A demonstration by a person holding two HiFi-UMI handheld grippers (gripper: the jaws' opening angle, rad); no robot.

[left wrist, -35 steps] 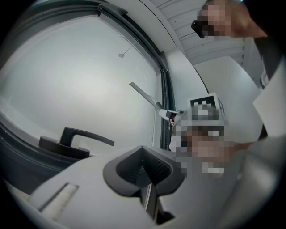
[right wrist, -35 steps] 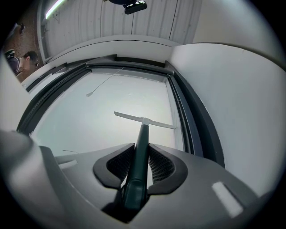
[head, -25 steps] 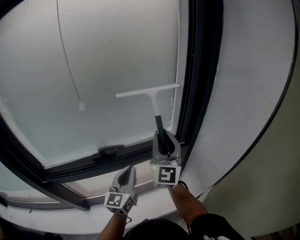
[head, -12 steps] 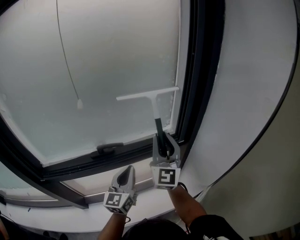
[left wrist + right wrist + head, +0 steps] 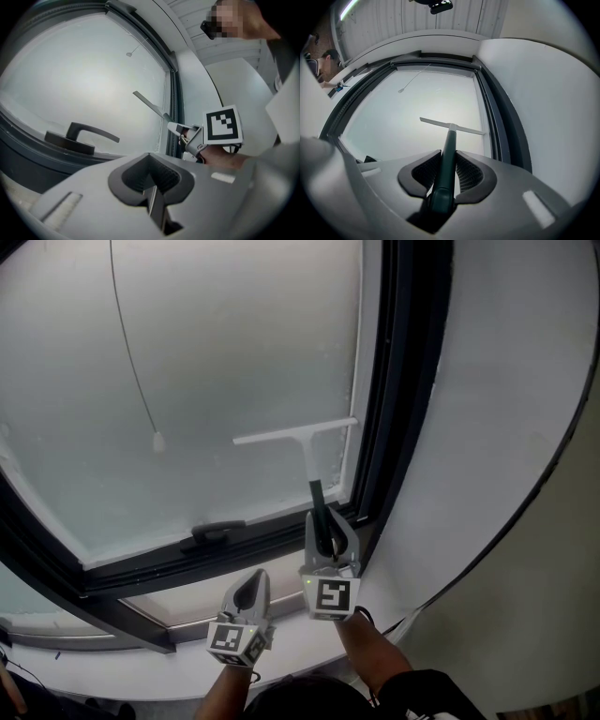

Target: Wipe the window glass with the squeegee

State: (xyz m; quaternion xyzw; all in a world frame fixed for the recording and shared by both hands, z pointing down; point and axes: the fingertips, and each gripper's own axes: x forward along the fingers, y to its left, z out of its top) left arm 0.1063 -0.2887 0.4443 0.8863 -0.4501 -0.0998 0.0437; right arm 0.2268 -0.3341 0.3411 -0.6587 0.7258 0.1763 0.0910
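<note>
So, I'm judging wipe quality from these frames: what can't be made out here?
- Whether the squeegee blade touches the window glass: head view, the blade hides its own contact line.
- Streaks or wetness on the glass: every view, washed-out white.
- The squeegee handle's end: right gripper view, buried between the right gripper jaws.

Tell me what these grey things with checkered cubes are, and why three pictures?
They are hand-held grabbers; a person holds one in each hand. One picture comes from a camera on the person's head, looking down; the other two come from cameras riding on the grabbers. The right gripper pinches the dark handle of a squeegee, whose white blade seems to lie against the window glass. The left gripper is shut and holds nothing. On the frame below the glass sits a dark window handle.
</note>
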